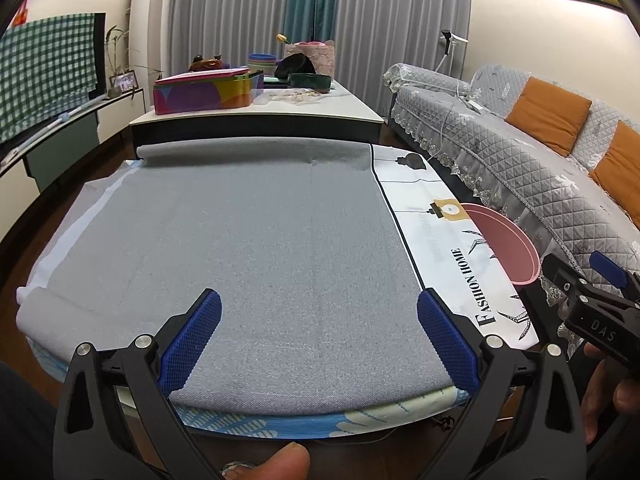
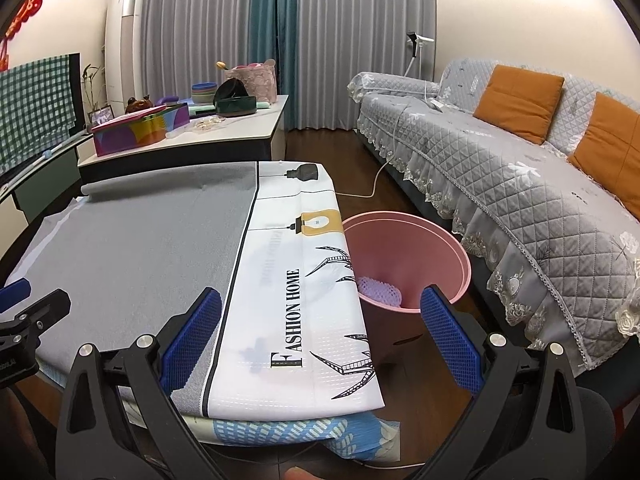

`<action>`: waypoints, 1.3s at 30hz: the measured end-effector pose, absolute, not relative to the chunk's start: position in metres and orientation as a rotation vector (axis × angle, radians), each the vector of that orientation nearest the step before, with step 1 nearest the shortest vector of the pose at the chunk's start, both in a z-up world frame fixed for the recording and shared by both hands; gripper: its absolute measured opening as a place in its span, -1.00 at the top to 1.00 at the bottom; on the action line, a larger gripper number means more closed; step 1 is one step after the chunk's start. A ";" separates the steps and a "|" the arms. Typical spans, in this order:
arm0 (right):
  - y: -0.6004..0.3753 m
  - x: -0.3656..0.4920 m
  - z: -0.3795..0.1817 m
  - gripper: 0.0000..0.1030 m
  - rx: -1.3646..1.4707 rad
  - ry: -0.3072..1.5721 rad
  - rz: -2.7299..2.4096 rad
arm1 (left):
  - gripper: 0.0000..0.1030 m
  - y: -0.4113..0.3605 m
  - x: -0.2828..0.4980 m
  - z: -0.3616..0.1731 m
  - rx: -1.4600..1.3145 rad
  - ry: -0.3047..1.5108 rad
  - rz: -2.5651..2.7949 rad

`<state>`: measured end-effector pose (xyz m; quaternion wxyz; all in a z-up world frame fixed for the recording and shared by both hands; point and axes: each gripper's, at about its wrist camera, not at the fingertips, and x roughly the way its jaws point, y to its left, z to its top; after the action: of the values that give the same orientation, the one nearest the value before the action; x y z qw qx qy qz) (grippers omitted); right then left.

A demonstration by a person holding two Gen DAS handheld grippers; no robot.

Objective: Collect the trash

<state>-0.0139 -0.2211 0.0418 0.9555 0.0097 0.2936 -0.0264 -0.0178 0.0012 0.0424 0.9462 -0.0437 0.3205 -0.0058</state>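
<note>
Your left gripper point(image 1: 318, 344) hangs over the near edge of the surface point(image 1: 260, 248), and its blue fingers point(image 1: 196, 340) are spread wide with nothing between them; under it lies a grey cloth point(image 1: 240, 240) that covers most of the top, rolled up at the far edge; next to the grey cloth runs a white cloth point(image 1: 436, 240) with the words FASHION HOME on it, and a blue patterned cloth point(image 1: 248, 426) peeks out below at the near edge; your right gripper point(image 2: 320, 340) hangs near the right side of the surface, and its fingers point(image 2: 450, 344) are spread wide too, holding nothing; one finger sits over the grey cloth and the other sits over the pink bin point(image 2: 404, 256); the bin stands on the wood floor point(image 2: 344, 152) just beside the surface, between it and the grey sofa point(image 2: 500, 176); down in the bottom of the bin lies a pale purple bumpy piece of trash point(image 2: 380, 290); two orange cushions point(image 2: 520, 98) lean on the back of the sofa; farther back is a low table point(image 2: 224, 132) with a colourful box point(image 2: 140, 130), some bowls point(image 2: 204, 92) and a dark round dish point(image 2: 236, 104) on it; grey and teal curtains point(image 2: 280, 40) hang behind it.
</note>
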 end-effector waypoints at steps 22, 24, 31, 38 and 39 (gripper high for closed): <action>-0.222 -0.014 0.042 -0.90 0.021 0.596 -0.054 | -0.85 -0.001 -0.018 0.043 -0.084 0.654 -0.010; -0.222 -0.014 0.042 -0.90 0.021 0.595 -0.054 | -0.85 -0.001 -0.018 0.043 -0.084 0.653 -0.010; -0.222 -0.014 0.042 -0.90 0.021 0.595 -0.054 | -0.85 -0.001 -0.018 0.043 -0.083 0.654 -0.012; -0.224 -0.016 0.042 -0.90 0.025 0.595 -0.055 | -0.85 -0.002 -0.017 0.043 -0.080 0.652 -0.013; -0.225 -0.016 0.042 -0.90 0.025 0.595 -0.054 | -0.85 -0.002 -0.017 0.043 -0.080 0.653 -0.014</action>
<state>-0.0157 -0.2245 0.0425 0.9556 0.0123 0.2931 -0.0268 -0.0171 -0.0019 0.0426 0.9464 -0.0391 0.3204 -0.0068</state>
